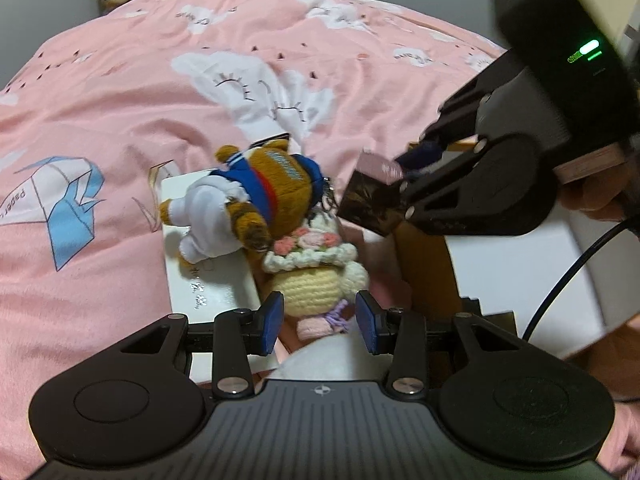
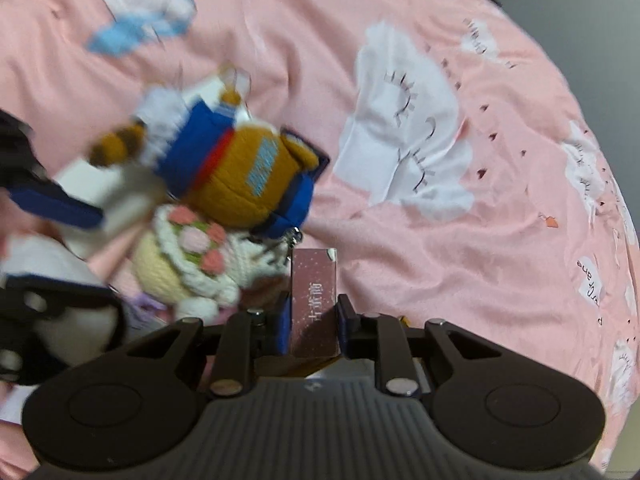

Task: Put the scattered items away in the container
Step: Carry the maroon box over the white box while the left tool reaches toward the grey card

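Left gripper (image 1: 320, 322) hovering half-open, empty, over crochet doll (image 1: 312, 276); right gripper (image 2: 312, 326) clamping small pink box (image 2: 314, 304), plush tiger (image 1: 256, 192) lying beyond.

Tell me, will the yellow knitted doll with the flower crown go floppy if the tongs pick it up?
Probably. The knitted doll looks like soft stuffed yarn, so it should squash and sag rather than stay stiff. It likely weighs little and, being fuzzy, shouldn't slip. Its dangling purple yarn might snag.
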{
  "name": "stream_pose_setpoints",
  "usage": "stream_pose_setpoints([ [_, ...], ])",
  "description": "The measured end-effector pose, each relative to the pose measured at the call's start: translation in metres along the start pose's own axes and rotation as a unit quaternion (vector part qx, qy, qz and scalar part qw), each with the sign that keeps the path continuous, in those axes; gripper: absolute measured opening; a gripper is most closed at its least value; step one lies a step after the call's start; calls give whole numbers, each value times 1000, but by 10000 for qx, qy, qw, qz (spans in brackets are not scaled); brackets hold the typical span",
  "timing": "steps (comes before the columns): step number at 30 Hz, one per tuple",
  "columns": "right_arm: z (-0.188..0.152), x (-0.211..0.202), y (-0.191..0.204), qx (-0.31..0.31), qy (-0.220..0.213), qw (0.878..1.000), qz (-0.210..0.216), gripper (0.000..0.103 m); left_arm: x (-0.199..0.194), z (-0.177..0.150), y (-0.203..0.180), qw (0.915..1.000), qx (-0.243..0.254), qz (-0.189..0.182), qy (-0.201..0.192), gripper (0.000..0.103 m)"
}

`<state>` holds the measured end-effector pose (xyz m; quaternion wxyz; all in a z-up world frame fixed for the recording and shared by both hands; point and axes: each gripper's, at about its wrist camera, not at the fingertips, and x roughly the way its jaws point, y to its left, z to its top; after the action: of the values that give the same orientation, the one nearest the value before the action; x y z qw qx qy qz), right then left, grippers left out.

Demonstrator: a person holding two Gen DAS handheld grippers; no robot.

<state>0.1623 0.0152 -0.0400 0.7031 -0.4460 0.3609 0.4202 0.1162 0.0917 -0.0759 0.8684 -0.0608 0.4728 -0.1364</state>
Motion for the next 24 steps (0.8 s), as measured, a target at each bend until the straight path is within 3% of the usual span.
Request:
stream_pose_setpoints([
  [6, -25, -53, -3, 772, -734, 9941, 181, 25, -13, -4, -4, 9998, 171, -104, 15, 46],
  [11, -61, -90, -17, 1696, -1297, 9758, 471, 25, -21, -6, -16, 9985, 535, -120, 80, 46],
  [14, -85, -107, -23, 2091, -1518, 9654, 354, 25, -20, -4, -21, 9972, 704, -138, 187, 46],
  [20, -129, -117, -34, 2785, -1416, 9499, -128, 25, -10, 12, -38, 9921, 1195, -278, 275, 45],
  [24, -151, -112, -41, 3239, -1368, 9362, 8, 25, 12, 19, -56, 9753, 2062, -449, 647, 45],
])
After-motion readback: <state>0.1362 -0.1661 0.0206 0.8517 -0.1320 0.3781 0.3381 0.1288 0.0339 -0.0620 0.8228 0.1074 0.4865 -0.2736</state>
